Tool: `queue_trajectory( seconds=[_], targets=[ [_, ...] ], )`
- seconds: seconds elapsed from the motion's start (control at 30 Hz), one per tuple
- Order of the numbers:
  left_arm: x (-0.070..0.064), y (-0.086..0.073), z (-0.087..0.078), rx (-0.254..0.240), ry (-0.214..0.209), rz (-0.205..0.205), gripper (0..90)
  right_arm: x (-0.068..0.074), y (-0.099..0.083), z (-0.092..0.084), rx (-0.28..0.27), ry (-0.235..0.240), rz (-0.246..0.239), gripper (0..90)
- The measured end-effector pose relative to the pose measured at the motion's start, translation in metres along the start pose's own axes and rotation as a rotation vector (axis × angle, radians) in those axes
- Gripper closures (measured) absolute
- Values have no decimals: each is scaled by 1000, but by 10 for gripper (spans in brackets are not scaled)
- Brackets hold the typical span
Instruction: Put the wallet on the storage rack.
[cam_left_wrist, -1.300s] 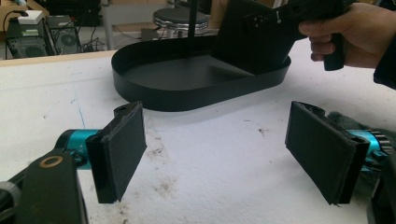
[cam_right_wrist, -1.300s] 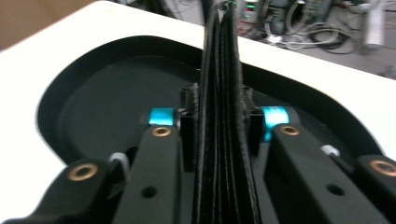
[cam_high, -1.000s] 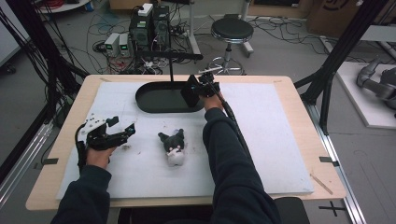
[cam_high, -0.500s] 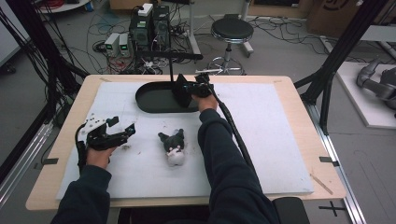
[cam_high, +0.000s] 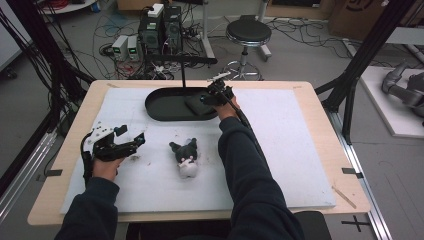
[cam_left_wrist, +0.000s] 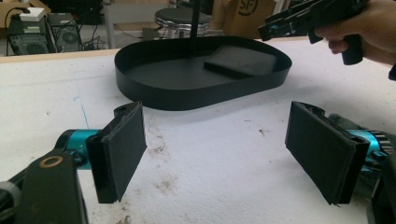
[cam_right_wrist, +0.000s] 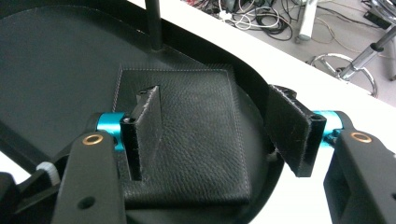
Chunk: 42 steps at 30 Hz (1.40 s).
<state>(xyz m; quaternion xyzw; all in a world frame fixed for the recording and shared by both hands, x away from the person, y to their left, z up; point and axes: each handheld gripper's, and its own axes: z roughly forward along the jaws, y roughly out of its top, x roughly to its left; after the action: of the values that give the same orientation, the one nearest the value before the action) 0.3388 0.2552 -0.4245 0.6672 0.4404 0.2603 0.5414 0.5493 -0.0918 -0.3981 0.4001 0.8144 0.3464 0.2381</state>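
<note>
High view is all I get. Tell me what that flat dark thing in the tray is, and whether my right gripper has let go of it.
Observer: It is a black leather wallet, stitched along its edges, lying flat on the floor of the black tray.
Operator: Confirm the release.
Observer: The right gripper has just been opening; its jaws stand apart above the wallet, pads off it.
Operator: Now report the left one.
Observer: The left gripper is wide open over bare white mat, nothing between its pads.
</note>
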Motion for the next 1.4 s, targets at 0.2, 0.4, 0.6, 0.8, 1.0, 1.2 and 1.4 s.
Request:
queue_trajectory(
  seconds=[0.2,0.4,0.6,0.8,1.0,1.2,1.4],
  targets=[
    [0,0,0,-1,-1,0,202,-8,2,-13,-12,5,23,414],
    [0,-1,-2,-2,1,-5,202,-19,0,-37,-25,48,58,359],
    [0,-2,-3,-2,1,-20,202,-35,-21,-82,-57,117,40,289],
    [3,0,-6,-33,56,-40,176,-43,-58,-132,-38,73,-25,211],
    [3,1,-7,-23,64,-26,176,-52,-106,-168,-24,60,-37,205],
    [2,-1,-7,-12,63,-31,183,-64,-146,-187,-42,58,27,205],
    [0,-2,-6,-6,64,-27,186,-75,-170,-190,-77,13,60,205]
  ],
)
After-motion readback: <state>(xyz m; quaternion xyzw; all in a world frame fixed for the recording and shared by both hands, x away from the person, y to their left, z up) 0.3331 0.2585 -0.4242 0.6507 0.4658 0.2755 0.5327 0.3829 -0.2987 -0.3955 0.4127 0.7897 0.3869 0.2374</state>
